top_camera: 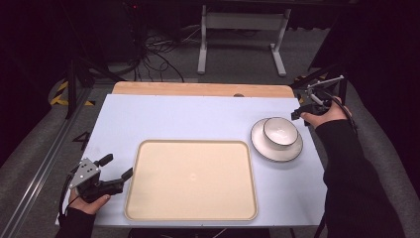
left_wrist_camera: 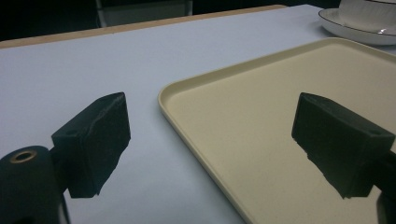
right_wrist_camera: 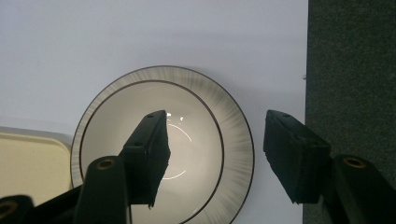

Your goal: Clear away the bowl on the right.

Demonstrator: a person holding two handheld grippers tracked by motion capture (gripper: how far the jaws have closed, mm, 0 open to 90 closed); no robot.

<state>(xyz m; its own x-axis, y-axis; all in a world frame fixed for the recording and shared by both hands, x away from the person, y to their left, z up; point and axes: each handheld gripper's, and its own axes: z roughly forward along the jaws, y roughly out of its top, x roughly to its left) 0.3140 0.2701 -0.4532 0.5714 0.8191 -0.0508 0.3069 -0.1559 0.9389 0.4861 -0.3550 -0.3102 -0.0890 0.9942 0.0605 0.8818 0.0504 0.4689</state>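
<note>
At the near left corner of the table (top_camera: 119, 114), the person's left hand (top_camera: 89, 202) is holding the left gripper (top_camera: 118, 166) just beside the cream tray (top_camera: 193, 212), its jaws standing wide apart with nothing between them. In the left gripper view the left jaw is hanging over the pale tabletop and the right jaw over the tray's bare floor, with the tray's rounded corner lying between them; the tray's right part is running out of frame there. The tray is sitting at the near middle of the table. Farther off to the right, a white bowl (top_camera: 280, 131) is resting on a white plate (top_camera: 267, 147) near the table's right edge. The right gripper (top_camera: 299, 113) is hovering just beyond and to the right of the bowl, partly hidden by the right hand (top_camera: 327, 115). In the right gripper view its jaws are gaping empty, one over the bowl's inside, the other over the table edge; the dishes' lower rims are being cut off.
</note>
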